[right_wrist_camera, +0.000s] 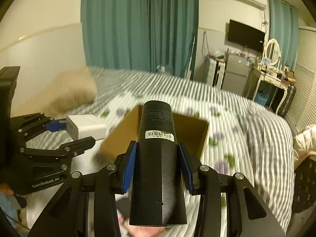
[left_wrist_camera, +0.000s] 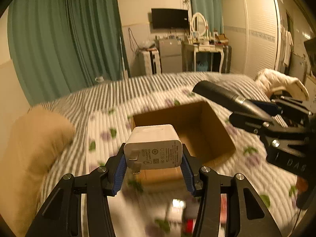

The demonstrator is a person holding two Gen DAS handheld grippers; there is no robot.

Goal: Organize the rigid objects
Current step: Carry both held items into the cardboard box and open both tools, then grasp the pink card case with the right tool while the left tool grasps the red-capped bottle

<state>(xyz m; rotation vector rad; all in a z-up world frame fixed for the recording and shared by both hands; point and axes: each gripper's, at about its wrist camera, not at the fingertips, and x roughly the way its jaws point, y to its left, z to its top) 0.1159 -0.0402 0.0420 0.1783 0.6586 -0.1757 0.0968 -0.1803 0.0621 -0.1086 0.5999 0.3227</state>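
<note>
Both jaws are clamped right now: the left gripper (left_wrist_camera: 154, 165) pinches a white plastic wall charger block (left_wrist_camera: 153, 145), and the right gripper (right_wrist_camera: 157, 165) squeezes a tall black matte cylinder bottle (right_wrist_camera: 157, 158). Both are up in the air over the striped quilted bedspread (left_wrist_camera: 110, 96), near the open brown cardboard box (left_wrist_camera: 197, 126), which looks empty, so nothing's dropped in yet. Tan pillow (left_wrist_camera: 35, 138) sits well off to the side, path looks clear.

glossy white plastic charger (left_wrist_camera: 153, 146), matt black plastic cylinder (right_wrist_camera: 158, 158), plain brown cardboard box (left_wrist_camera: 207, 126), quilted cloth bedspread (left_wrist_camera: 102, 102).
</note>
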